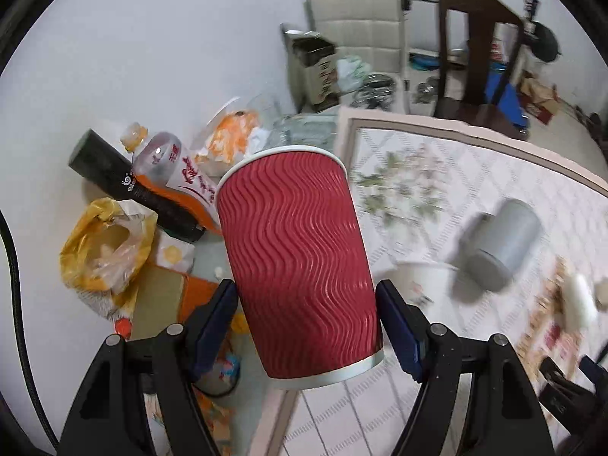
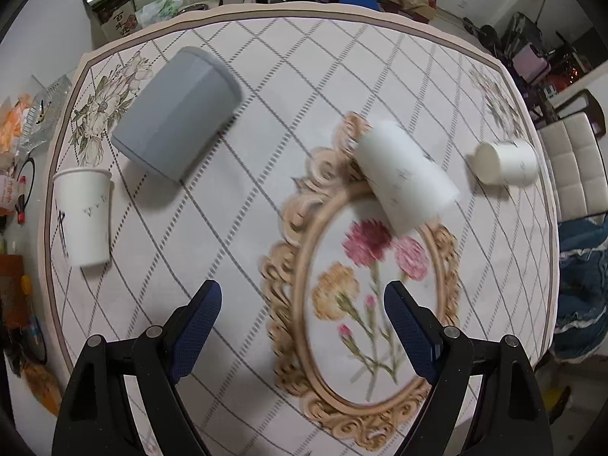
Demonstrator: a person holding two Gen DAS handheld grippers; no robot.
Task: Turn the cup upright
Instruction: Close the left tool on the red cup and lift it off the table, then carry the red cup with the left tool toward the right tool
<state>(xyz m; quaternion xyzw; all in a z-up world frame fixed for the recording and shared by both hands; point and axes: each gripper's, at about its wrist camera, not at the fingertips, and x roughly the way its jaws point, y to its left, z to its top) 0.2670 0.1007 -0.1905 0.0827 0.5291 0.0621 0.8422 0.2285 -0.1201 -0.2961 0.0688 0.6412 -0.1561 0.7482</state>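
Little lettering is legible. The cardboard box [image 2: 116, 19] behind the counter [image 2: 266, 174] carries the dark Chinese characters 百年, with more below too small to read. The plastic bottle [image 1: 178, 174] bears red script and Chinese characters, blurred beyond reading.

Cups, total five. One red ribbed paper cup [image 1: 292, 262], between the fingers of the left gripper [image 1: 306, 326]. One grey cup [image 2: 178, 114], on its side. Three white paper cups: one standing at the table's left edge [image 2: 83, 216], one on its side mid-table [image 2: 406, 174], one on its side far right [image 2: 505, 161]. Grippers: two; right gripper [image 2: 304, 326] holds nothing.
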